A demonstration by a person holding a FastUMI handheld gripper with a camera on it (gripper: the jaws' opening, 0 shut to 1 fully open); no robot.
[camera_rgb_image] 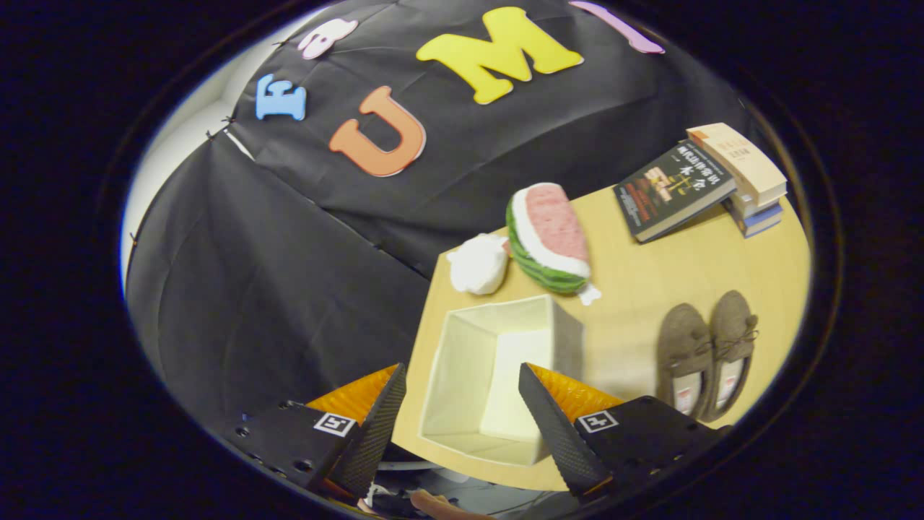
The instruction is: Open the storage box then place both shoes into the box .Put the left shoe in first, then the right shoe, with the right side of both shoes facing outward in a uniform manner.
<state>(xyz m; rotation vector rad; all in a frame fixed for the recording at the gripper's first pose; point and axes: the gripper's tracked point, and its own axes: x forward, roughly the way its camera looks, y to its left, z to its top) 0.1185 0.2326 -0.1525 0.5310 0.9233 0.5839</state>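
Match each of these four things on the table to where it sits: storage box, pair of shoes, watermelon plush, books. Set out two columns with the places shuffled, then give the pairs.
Things:
1. storage box
2. pair of shoes
3. watermelon plush
4. books

Places:
A. far corner of the table
B. beside the white plush, just beyond the box
C. between and just ahead of the open gripper fingers
D. to the side of the box, near the table's front edge

Pairs: 1-C, 2-D, 3-B, 4-A

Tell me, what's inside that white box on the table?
The white box looks empty: bare inner walls and floor show between the open gripper fingers. One finger covers part of its near corner. Both shoes sit outside, beside it.
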